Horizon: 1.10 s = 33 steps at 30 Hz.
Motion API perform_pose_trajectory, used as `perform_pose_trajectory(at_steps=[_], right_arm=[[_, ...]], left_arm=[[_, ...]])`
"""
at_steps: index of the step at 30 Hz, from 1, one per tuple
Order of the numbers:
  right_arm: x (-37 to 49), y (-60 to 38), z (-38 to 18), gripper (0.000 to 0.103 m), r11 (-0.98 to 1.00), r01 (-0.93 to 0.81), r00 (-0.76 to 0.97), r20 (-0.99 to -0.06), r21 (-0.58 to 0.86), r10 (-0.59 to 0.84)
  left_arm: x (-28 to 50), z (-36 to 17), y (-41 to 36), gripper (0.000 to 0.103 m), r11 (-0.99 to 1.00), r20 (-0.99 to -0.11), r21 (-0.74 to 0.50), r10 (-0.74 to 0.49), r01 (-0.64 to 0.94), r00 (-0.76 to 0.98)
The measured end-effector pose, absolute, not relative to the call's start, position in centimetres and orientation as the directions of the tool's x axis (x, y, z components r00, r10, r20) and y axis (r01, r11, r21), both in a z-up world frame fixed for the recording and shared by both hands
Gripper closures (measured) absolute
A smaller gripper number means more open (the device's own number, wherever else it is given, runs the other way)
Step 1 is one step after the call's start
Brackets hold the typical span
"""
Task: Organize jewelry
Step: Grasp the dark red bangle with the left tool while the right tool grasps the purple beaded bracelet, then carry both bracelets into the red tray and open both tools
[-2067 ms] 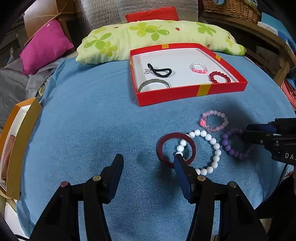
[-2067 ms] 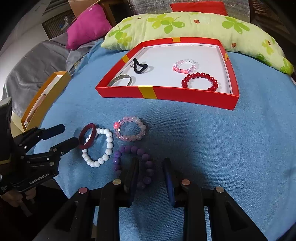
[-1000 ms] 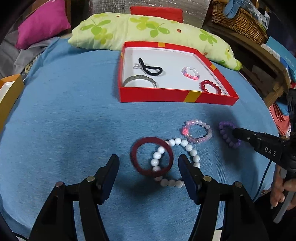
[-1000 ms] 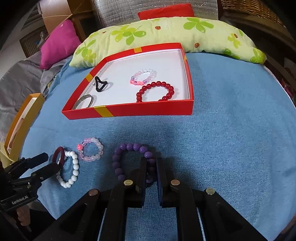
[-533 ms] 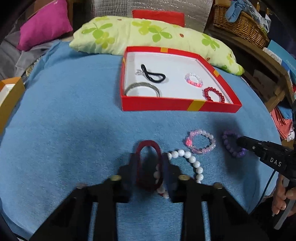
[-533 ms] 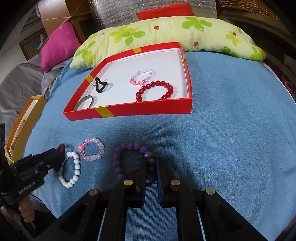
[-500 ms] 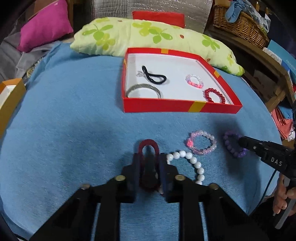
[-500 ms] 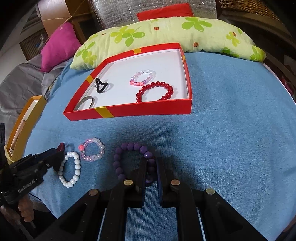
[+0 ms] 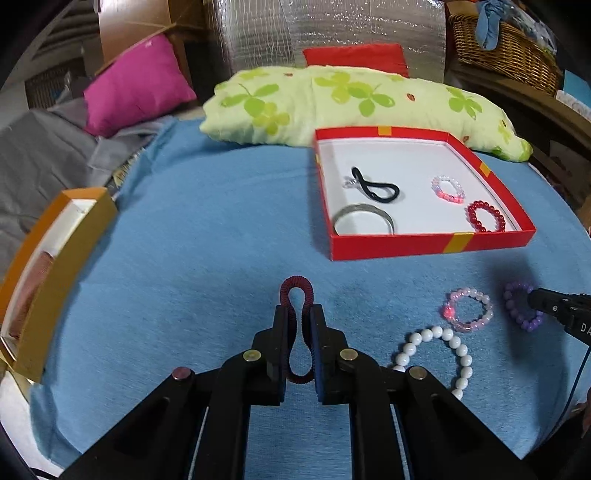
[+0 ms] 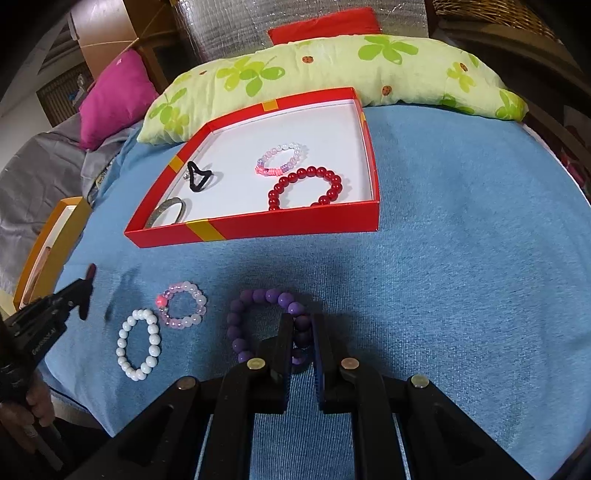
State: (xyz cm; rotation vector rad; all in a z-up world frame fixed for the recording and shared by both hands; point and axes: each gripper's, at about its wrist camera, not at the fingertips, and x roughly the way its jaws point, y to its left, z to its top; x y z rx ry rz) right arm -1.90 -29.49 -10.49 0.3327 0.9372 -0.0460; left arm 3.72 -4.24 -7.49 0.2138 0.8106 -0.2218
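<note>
My left gripper [image 9: 298, 314] is shut on a dark red band [image 9: 297, 295], squeezed into a figure eight and lifted above the blue cloth. My right gripper [image 10: 302, 323] is shut on the near side of a purple bead bracelet [image 10: 251, 299] that lies on the cloth. A white bead bracelet [image 10: 138, 345] and a pink bead bracelet [image 10: 183, 304] lie on the cloth to its left. A red tray [image 9: 424, 246] holds a black hair tie [image 9: 376, 187], a silver bangle [image 9: 364, 219], a small pink bracelet [image 9: 447, 189] and a red bead bracelet [image 9: 484, 216].
A green leaf-print pillow [image 9: 351, 105] lies behind the tray. An orange box [image 9: 48, 266] stands at the left edge of the cloth. A magenta cushion [image 9: 136, 86] and a wicker basket [image 9: 506, 33] are farther back.
My left gripper closed on the dark red band, pulled it off the white bracelet and lifted it toward the left. My right gripper stayed shut on the purple bracelet.
</note>
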Motion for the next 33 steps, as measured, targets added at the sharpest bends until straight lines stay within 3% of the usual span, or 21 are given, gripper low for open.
perform_pose_trajectory(at_steps=[33], right_arm=[[-1.5,-27.9,-9.2,0.092,0.952,0.131,0.646,-0.753,0.276,0.129]], left_arm=[[3.1,-5.0,-3.1,0.091,0.962,-0.67,0.134,-0.089,0.238,0.737]])
